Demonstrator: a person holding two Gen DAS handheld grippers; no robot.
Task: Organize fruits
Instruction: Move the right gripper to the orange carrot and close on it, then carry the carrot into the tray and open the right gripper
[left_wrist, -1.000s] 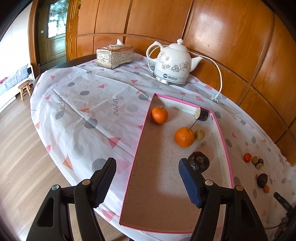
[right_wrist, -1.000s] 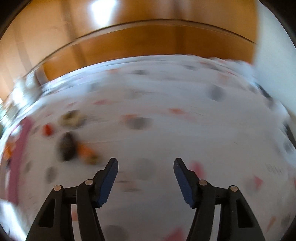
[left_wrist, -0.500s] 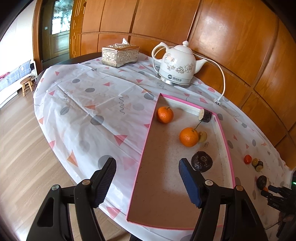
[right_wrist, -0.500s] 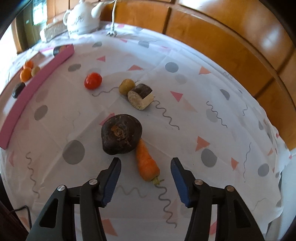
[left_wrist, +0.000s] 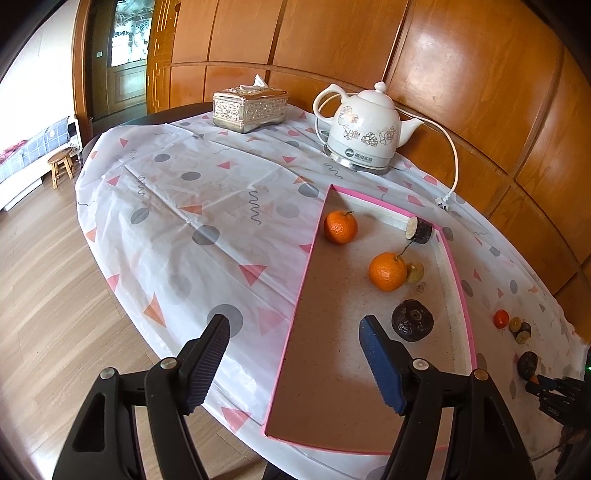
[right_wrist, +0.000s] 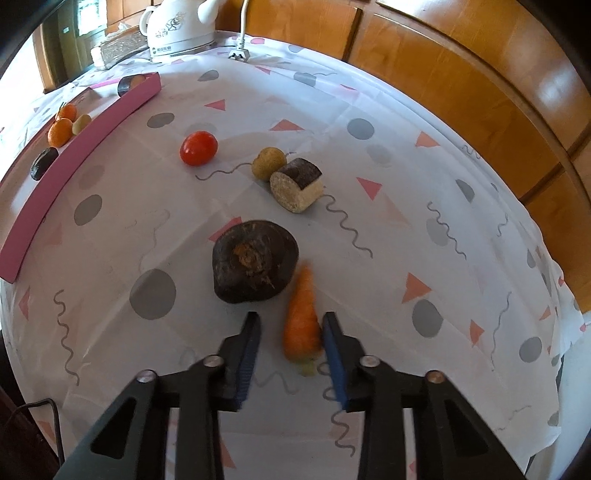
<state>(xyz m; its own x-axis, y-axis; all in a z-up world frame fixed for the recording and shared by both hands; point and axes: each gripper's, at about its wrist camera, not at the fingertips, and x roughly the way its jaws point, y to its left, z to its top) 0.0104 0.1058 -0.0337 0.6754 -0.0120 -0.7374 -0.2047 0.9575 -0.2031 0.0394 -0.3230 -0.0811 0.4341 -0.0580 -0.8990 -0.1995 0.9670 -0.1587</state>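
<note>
Left wrist view:
1. The left hand-held gripper (left_wrist: 294, 322) is released. Its 2 jaws stand wide apart with nothing between them, above the near left edge of the pink-rimmed tray (left_wrist: 309, 258).
2. The tray lies on the bench (left_wrist: 184, 206), which is covered by a patterned white cloth.
3. The tray holds 5 items: a far orange (left_wrist: 340, 227), a near orange (left_wrist: 388, 271), a small yellowish fruit (left_wrist: 415, 272) touching the near orange, a dark round fruit (left_wrist: 412, 320) near the right jaw, and a short dark-skinned cut piece (left_wrist: 420, 229) at the far right corner.
4. A white kettle (left_wrist: 364, 136) and a metallic tissue box (left_wrist: 250, 109) stand beyond the tray.

Right wrist view:
1. The right hand-held gripper (right_wrist: 291, 318) points down at the bench (right_wrist: 369, 258), well to the right of the tray wall (right_wrist: 81, 155).
2. Its jaws have just been closing. The carrot (right_wrist: 301, 325) lies on the cloth between them, tip pointing away.
3. The right pad touches the carrot. A gap remains at the left pad, so the carrot is not yet clamped.
4. A dark root (right_wrist: 255, 271) lies just beside the carrot tip.
5. Farther off lie a red tomato (right_wrist: 198, 147), a round tan fruit (right_wrist: 269, 162) and a cut cylinder (right_wrist: 297, 184). The last 2 touch each other.
</note>
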